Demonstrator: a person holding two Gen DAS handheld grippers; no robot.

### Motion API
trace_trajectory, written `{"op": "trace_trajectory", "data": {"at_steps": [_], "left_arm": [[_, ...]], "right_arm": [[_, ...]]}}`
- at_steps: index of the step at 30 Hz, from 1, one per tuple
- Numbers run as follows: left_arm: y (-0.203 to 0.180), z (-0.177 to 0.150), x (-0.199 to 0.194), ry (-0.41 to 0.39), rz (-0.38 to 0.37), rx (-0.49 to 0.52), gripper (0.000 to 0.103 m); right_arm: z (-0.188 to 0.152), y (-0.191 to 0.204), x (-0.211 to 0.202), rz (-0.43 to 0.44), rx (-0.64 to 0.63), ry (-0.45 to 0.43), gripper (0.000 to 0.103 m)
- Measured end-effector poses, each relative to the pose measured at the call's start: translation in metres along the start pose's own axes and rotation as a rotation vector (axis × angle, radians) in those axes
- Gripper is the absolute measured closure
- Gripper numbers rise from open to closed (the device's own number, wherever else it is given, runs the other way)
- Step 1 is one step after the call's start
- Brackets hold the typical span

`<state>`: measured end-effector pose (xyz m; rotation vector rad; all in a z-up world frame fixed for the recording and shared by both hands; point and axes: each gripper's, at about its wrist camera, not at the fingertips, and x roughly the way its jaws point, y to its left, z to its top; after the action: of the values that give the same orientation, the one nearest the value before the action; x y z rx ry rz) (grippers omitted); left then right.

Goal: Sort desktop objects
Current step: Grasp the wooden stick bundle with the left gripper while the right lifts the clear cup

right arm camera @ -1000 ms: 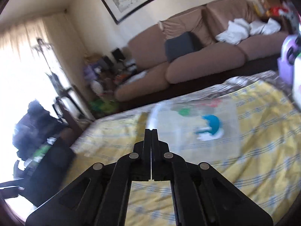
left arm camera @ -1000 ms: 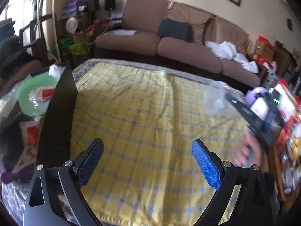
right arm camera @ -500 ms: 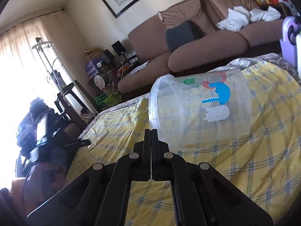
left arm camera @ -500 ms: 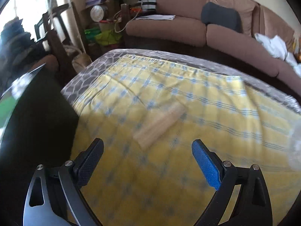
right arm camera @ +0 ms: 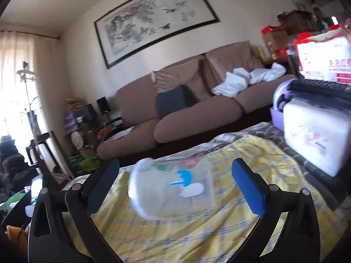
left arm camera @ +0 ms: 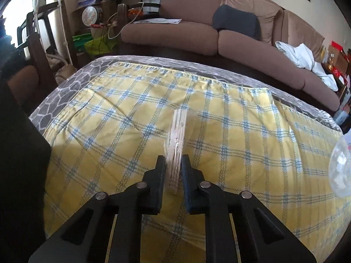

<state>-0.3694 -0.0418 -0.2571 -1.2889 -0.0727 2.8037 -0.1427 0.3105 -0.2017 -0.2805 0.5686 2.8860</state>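
Lying sideways, clear plastic cup (right arm camera: 171,191) between right gripper (right arm camera: 175,186) fingers.

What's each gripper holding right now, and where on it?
Left gripper has just closed on the near end of the clear packet. Right gripper has just opened, holding nothing; cup lies ahead.

Left gripper (left arm camera: 173,168) has just closed on pale comb-like strip (left arm camera: 176,140). Below it lies yellow checked cloth (left arm camera: 230,135). Clear cup (left arm camera: 341,171) at right edge.
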Motion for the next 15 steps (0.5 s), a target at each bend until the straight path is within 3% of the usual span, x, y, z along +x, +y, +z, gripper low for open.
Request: {"op": "trace_trajectory", "data": {"at_steps": [4, 6, 8, 11, 15], "left_arm": [[-0.011, -0.006, -0.013, -0.008, -0.022, 0.010, 0.090], [-0.018, -0.007, -0.018, -0.006, -0.042, 0.016, 0.090], [-0.025, -0.008, -0.024, -0.008, -0.057, 0.025, 0.090], [-0.038, -0.011, -0.038, -0.017, -0.090, 0.043, 0.090], [-0.048, -0.013, -0.056, -0.030, -0.135, 0.043, 0.090]], "right_arm": [[-0.009, 0.003, 0.033, -0.051, 0.038, 0.201, 0.000], [-0.015, 0.012, 0.049, -0.035, 0.024, 0.293, 0.000], [-0.022, 0.028, 0.054, -0.017, -0.054, 0.316, 0.000], [-0.026, 0.050, 0.063, -0.056, -0.194, 0.324, 0.000], [-0.030, 0.051, 0.081, -0.113, -0.207, 0.390, 0.000]]}}
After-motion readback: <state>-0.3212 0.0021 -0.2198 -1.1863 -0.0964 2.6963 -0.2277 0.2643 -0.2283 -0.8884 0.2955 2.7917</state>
